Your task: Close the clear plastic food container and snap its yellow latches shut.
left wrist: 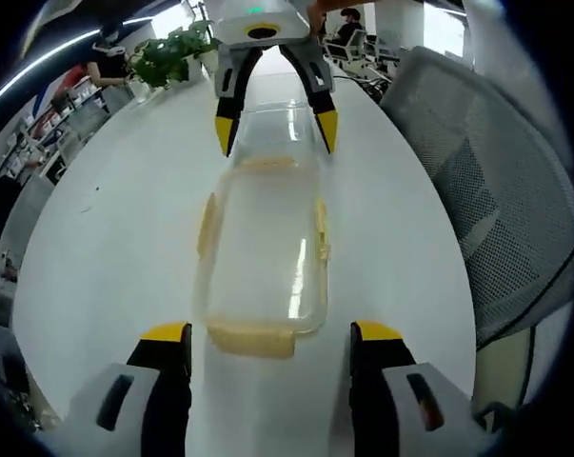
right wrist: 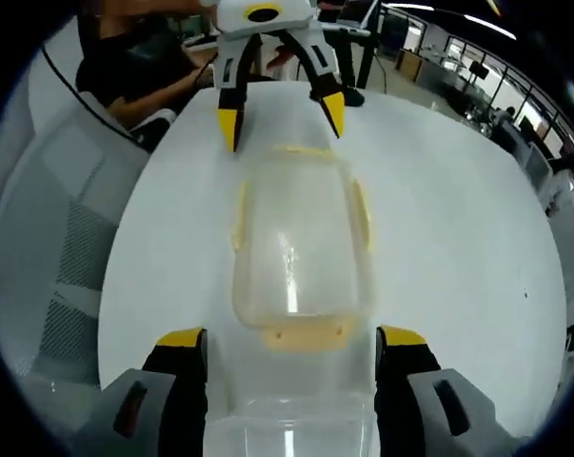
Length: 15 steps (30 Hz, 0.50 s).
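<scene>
The clear container [left wrist: 265, 249] lies on the white table [left wrist: 115, 238] with its lid on but all four yellow latches [left wrist: 207, 226] seemingly flared outward, so snapping them remains. At either end of the container, the left gripper [left wrist: 270, 335] and right gripper [right wrist: 291, 340] face each other, jaws spread wide, holding nothing. No legible writing appears.

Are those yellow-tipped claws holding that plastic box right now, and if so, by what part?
Nothing is held. The left gripper and right gripper both stand open at opposite ends of the clear container, not clamped on it.
</scene>
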Tool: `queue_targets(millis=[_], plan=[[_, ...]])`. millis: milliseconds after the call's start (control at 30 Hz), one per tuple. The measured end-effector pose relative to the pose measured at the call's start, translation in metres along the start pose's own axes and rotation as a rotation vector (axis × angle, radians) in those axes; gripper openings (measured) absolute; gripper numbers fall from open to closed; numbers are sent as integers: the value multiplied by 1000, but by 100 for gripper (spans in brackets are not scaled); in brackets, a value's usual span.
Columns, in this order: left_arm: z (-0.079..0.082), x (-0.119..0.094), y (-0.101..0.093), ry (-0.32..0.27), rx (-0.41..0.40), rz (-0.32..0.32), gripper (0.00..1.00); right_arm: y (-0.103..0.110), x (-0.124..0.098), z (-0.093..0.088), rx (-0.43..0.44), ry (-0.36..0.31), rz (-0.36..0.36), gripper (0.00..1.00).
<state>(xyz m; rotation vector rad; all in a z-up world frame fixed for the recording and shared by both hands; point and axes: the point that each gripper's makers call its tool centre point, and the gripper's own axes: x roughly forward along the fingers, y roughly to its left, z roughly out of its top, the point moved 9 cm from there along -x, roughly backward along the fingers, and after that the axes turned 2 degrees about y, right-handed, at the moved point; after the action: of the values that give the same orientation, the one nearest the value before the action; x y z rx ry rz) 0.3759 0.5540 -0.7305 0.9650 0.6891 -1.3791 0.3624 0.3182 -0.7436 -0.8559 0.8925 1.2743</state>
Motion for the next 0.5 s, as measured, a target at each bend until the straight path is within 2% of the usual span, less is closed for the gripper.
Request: queue_targets(millis=[267, 433, 500], plan=[[-3, 6, 12, 26, 15, -30, 64, -6, 5, 0, -12, 27, 15, 70], [-5, 9, 15, 49, 29, -48, 56, -10, 8, 1, -9, 36, 26, 69], [-7, 11, 17, 53, 16, -50, 56, -12, 8, 3, -1, 34, 29, 67]])
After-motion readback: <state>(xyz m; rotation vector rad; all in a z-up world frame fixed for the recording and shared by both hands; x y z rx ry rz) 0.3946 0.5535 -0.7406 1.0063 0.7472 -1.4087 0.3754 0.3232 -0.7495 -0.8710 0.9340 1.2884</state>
